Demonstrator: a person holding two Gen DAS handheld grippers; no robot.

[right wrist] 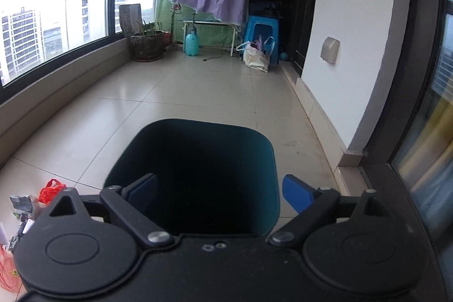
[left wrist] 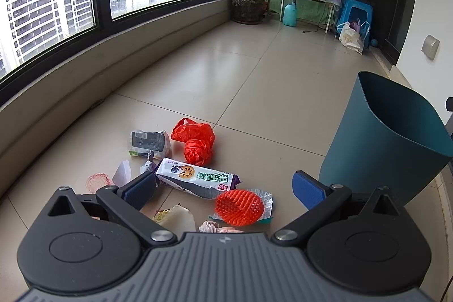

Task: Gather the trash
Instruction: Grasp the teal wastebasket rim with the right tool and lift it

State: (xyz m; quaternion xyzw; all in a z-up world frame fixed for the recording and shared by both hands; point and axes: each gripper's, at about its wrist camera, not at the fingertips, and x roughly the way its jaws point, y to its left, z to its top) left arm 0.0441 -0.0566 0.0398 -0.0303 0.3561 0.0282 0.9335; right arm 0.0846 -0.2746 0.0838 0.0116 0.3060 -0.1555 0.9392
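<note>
Trash lies on the tiled floor in the left wrist view: a red plastic bag [left wrist: 195, 139], a white and purple snack wrapper [left wrist: 196, 177], an orange foam net [left wrist: 239, 207] on a foil scrap, a grey packet [left wrist: 148, 143] and small paper scraps. My left gripper [left wrist: 225, 187] is open and empty above the pile. A dark teal bin [left wrist: 388, 137] stands to its right. My right gripper [right wrist: 219, 193] is open and empty over the bin's dark mouth [right wrist: 198, 174]. The red bag [right wrist: 51, 190] shows at the far left there.
A low window ledge [left wrist: 113, 67] curves along the left. At the far end stand a plant pot [left wrist: 249, 9], a teal bottle [left wrist: 290, 14], a blue stool [left wrist: 355, 14] and a plastic bag [left wrist: 351, 37]. A white wall [right wrist: 348, 47] runs on the right.
</note>
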